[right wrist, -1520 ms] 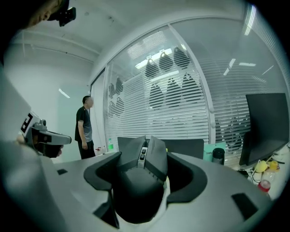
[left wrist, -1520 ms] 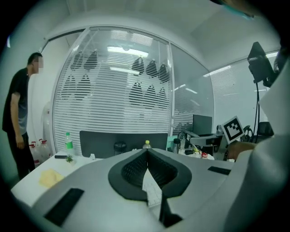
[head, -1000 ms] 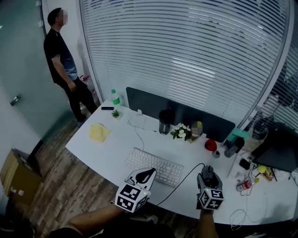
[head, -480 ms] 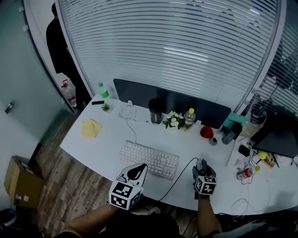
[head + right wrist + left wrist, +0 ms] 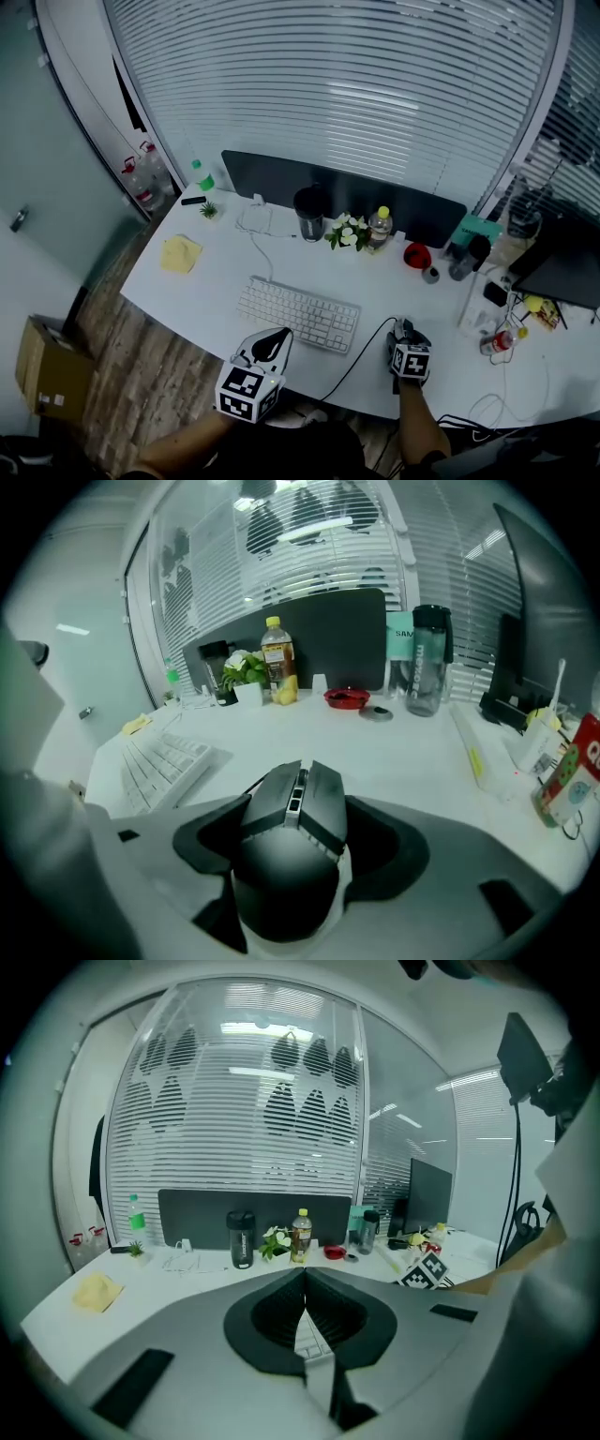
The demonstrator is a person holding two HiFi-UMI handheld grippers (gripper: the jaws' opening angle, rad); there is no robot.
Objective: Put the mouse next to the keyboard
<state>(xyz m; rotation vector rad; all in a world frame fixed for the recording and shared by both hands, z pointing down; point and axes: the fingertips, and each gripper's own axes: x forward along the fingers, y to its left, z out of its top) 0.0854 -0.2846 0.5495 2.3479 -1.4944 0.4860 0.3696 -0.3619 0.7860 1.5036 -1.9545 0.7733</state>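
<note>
White desk [image 5: 216, 281]: right gripper [image 5: 406, 339] clamps the mouse [image 5: 289, 846] just right of the keyboard [image 5: 298, 314]; left gripper [image 5: 270, 345] pressed together (empty). Risk: the cord [image 5: 361, 361] may tug the mouse askew on release.

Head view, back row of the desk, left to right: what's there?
green bottle → black tumbler → flowers → yellow-capped bottle → red bowl → dark flask
</note>
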